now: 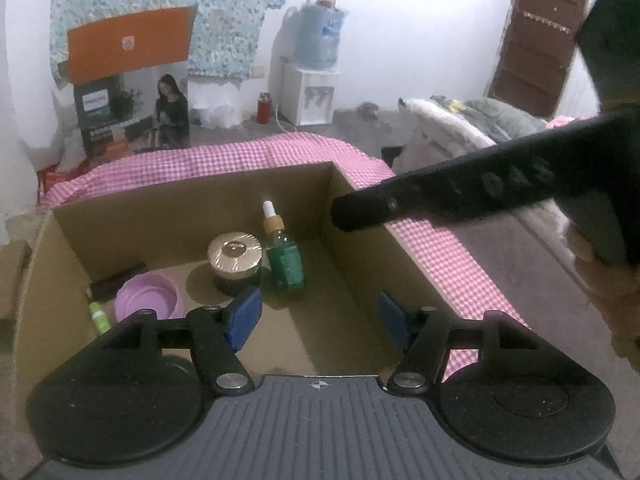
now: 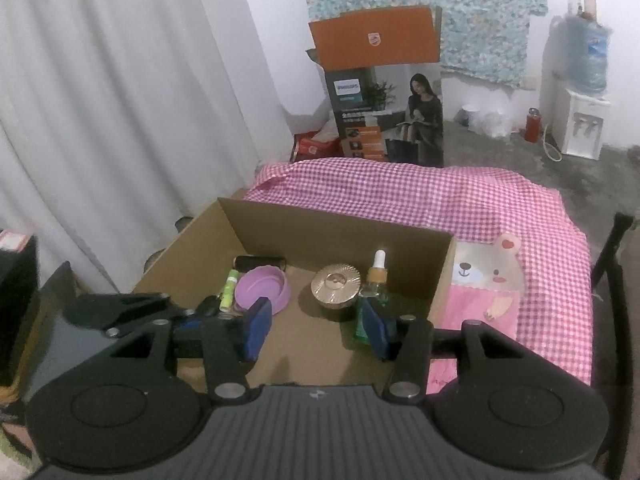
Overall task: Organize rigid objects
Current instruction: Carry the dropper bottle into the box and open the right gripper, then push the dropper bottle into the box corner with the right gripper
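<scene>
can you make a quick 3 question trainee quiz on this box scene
1. True or false: the green dropper bottle stands upright inside the cardboard box.
2. Which sits beside the gold-lidded jar? A) a red mug B) the purple bowl C) a spoon
3. Fill in: the left gripper and right gripper are both ____, holding nothing.

Key: 1 true; 2 B; 3 open
</scene>
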Action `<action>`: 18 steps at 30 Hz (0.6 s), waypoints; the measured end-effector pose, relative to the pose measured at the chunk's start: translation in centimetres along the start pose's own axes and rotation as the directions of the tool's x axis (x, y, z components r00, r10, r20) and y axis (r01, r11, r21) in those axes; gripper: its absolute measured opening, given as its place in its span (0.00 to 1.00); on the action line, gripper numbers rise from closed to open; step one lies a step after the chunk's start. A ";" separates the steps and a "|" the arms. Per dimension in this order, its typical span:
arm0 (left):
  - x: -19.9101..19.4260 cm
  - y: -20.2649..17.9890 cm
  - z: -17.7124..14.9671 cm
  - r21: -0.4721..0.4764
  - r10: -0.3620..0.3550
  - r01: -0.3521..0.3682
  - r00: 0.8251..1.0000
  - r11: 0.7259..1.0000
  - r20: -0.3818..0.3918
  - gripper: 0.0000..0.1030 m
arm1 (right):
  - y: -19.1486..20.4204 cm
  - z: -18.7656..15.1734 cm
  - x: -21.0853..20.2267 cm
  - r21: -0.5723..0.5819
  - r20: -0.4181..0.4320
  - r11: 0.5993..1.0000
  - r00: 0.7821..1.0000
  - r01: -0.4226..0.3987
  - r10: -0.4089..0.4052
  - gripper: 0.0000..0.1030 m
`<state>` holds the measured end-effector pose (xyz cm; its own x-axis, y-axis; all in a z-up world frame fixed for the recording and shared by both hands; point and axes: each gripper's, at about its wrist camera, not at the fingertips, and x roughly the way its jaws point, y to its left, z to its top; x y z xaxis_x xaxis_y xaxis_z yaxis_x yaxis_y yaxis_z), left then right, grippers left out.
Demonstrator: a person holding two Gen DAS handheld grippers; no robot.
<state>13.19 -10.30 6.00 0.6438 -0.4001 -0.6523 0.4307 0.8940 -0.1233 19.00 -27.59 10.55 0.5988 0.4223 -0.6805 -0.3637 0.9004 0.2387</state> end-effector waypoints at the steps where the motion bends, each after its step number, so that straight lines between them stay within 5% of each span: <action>1: -0.6 0.0 -0.2 -0.002 0.007 -0.007 1.000 1.000 0.011 0.64 | 0.1 0.0 0.0 0.004 -0.001 1.000 1.000 0.001 -0.001 0.51; 8: -4.3 1.4 -1.7 -0.033 0.071 -0.069 0.994 0.997 0.085 0.72 | 0.2 1.9 3.0 0.065 -0.070 0.998 0.998 0.002 0.003 0.50; 13: -6.6 3.2 -2.4 -0.062 0.096 -0.088 0.986 0.994 0.137 0.80 | 0.0 3.4 7.7 0.056 -0.155 0.990 0.981 0.131 -0.121 0.41; 18: -7.6 4.5 -2.7 -0.062 0.099 -0.090 0.981 0.994 0.169 0.83 | -0.3 4.6 12.8 0.020 -0.244 0.966 0.938 0.258 -0.246 0.33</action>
<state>8.54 -2.73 8.36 0.7809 -0.3379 -0.5253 0.3309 0.9371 -0.1109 30.03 -21.96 4.98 0.4769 0.1495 -0.8662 -0.1828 0.9808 0.0686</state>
